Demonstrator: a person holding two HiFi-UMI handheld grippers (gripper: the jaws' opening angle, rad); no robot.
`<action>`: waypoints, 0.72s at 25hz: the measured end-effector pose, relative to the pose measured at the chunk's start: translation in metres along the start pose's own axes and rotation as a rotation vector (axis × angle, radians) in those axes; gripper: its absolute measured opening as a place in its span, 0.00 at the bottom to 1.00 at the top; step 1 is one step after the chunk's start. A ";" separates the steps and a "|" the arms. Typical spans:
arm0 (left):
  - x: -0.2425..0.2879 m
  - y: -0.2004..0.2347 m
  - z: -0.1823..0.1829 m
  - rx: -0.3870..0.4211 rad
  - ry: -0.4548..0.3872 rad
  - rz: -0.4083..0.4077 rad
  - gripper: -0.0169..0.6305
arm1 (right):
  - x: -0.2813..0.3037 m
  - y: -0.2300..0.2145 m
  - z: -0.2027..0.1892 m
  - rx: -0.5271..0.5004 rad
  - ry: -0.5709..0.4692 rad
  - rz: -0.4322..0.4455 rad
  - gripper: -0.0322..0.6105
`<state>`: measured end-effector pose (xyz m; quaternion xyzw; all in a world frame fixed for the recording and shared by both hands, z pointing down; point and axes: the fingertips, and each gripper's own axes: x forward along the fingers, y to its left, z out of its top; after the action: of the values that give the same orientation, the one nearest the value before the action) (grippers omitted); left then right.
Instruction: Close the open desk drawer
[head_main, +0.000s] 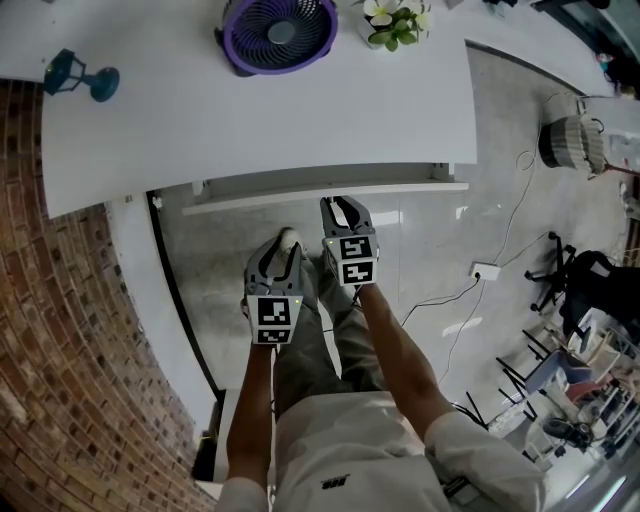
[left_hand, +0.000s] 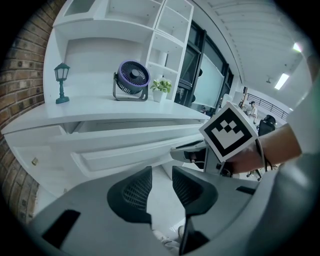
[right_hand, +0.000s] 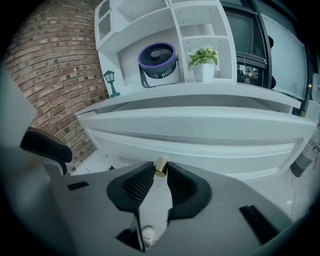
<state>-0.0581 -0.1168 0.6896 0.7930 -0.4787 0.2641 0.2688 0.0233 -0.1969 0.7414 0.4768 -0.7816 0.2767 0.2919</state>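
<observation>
The white desk (head_main: 250, 120) has a long shallow drawer (head_main: 320, 196) that stands a little way out from under its front edge. The drawer's white front (right_hand: 200, 135) spans the right gripper view. My right gripper (head_main: 338, 203) is at that front, shut on a small brass knob (right_hand: 161, 166) held between its fingertips. My left gripper (head_main: 282, 243) hangs lower and to the left, short of the drawer. Its jaws stand narrowly open with nothing between them in the left gripper view (left_hand: 162, 182). That view also shows the drawer (left_hand: 130, 145) and the right gripper's marker cube (left_hand: 227, 131).
On the desk stand a purple fan (head_main: 278, 32), a potted plant (head_main: 395, 22) and a teal lamp figure (head_main: 78, 75). A brick wall (head_main: 50, 330) runs along the left. A power strip (head_main: 484, 270) with cables lies on the floor, and chairs (head_main: 585, 285) stand at right. The person's legs are below the grippers.
</observation>
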 end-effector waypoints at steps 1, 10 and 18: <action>0.000 0.001 0.001 0.000 -0.001 0.001 0.24 | 0.001 0.000 0.001 0.000 -0.001 0.000 0.19; 0.005 0.010 0.007 -0.011 -0.008 0.009 0.24 | 0.011 -0.006 0.013 -0.002 -0.009 -0.005 0.19; 0.008 0.014 0.012 -0.014 -0.012 0.014 0.24 | 0.021 -0.013 0.021 -0.026 -0.014 -0.017 0.19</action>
<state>-0.0657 -0.1356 0.6889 0.7894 -0.4877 0.2575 0.2697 0.0228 -0.2290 0.7448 0.4812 -0.7832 0.2607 0.2952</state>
